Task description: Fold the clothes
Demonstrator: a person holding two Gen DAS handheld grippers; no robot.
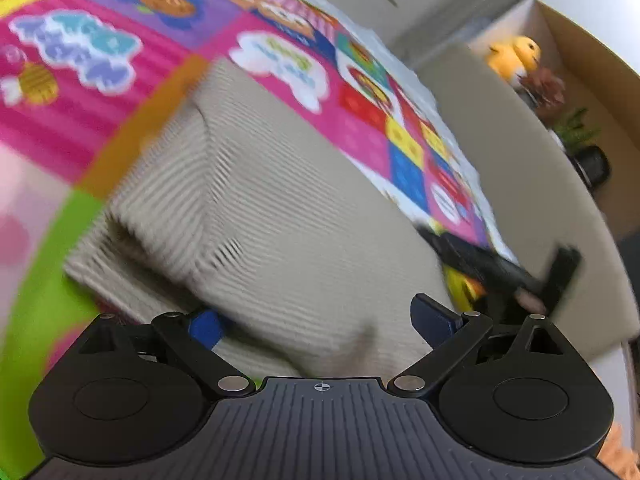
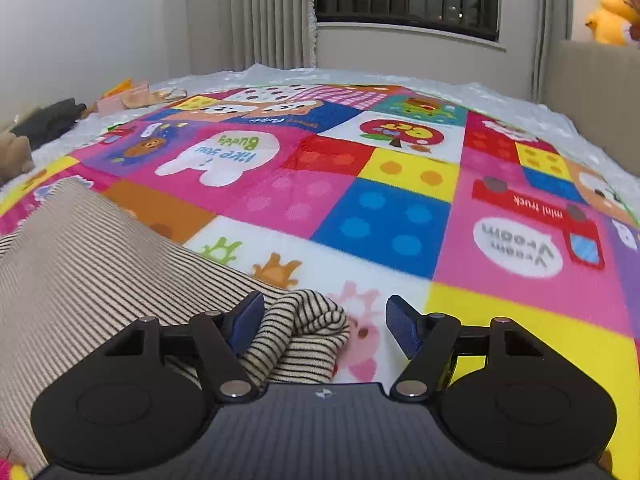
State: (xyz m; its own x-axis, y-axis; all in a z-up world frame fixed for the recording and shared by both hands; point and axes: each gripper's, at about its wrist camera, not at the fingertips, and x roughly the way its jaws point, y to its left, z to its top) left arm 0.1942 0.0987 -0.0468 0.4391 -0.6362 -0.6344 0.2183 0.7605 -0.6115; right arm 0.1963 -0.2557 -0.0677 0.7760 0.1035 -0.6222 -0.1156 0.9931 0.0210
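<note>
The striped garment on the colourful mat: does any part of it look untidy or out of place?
Yes. In the right wrist view, one end of the striped garment lies bunched and rolled between the open fingers of the right gripper, while the rest lies flatter on the mat. The left wrist view is too blurred to judge more.

The beige knit garment with thin dark stripes (image 2: 80,264) shows bolder black-and-cream banding on its bunched cuff at 6 o'clock in the right wrist view; in the left wrist view the same striped cloth (image 1: 256,216) blurs to pale grey-beige ribs. The patchwork play mat (image 2: 400,216) carries squares of pink, blue with lighter blue dots, yellow with orange dots, red, orange, purple and white with cartoon animals. The fingers (image 2: 404,332) are dark blue on black linkages. At 2 o'clock sits a yellow plush toy (image 2: 612,16).
</note>
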